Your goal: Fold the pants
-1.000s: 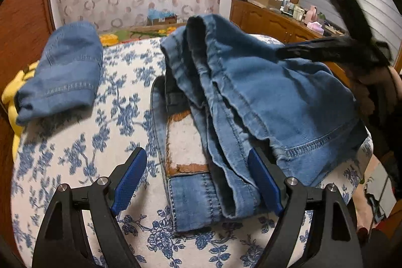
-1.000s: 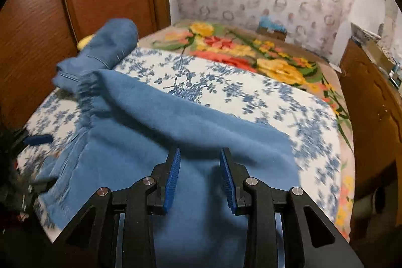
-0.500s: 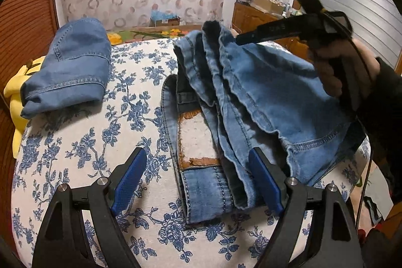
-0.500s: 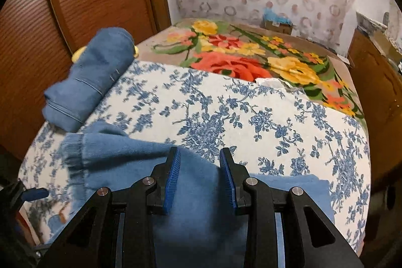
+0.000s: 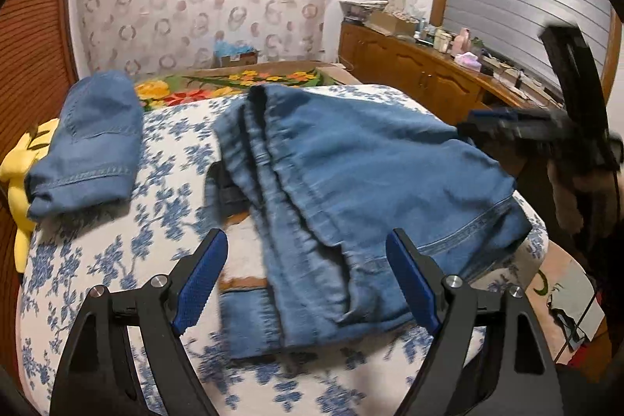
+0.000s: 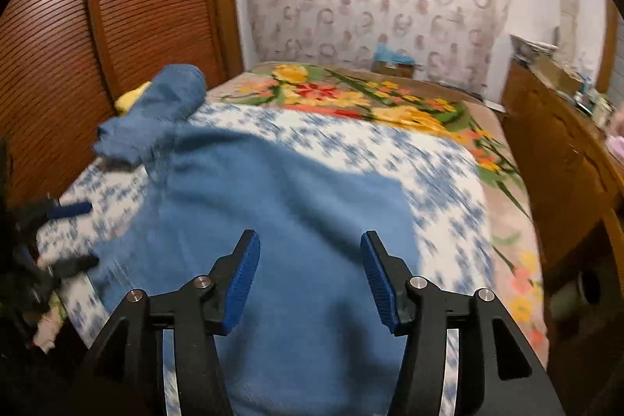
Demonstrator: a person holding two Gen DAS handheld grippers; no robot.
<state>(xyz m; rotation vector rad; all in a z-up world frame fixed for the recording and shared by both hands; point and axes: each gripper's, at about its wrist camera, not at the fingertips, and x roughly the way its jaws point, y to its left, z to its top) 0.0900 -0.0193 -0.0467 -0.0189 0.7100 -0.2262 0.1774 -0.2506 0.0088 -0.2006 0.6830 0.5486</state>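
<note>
A pair of blue jeans (image 5: 351, 190) lies folded over itself on the blue-flowered bed cover (image 5: 117, 260), with a white inner pocket patch showing at its near left. My left gripper (image 5: 306, 240) hovers open above the near end of the jeans and grips nothing. In a hand at the right edge of the jeans, my right gripper (image 5: 479, 121) is seen from the side. In the right wrist view its jaws (image 6: 310, 240) are opening; the jeans (image 6: 292, 221) lie below them, unpinched. The left gripper (image 6: 66, 221) shows blurred at the left edge.
A second pair of folded jeans (image 5: 89, 143) rests at the far left on a yellow item (image 5: 15, 174). A bright flowered blanket (image 6: 370, 100) covers the far bed. Ribbed wooden panels (image 6: 58, 65) stand left, and a cluttered wooden dresser (image 5: 429, 77) stands right.
The right gripper's jaws have widened and let go of the denim it pinched. It pulled back toward the right edge, and the top layer now lies spread flat. The left gripper rose slightly.
</note>
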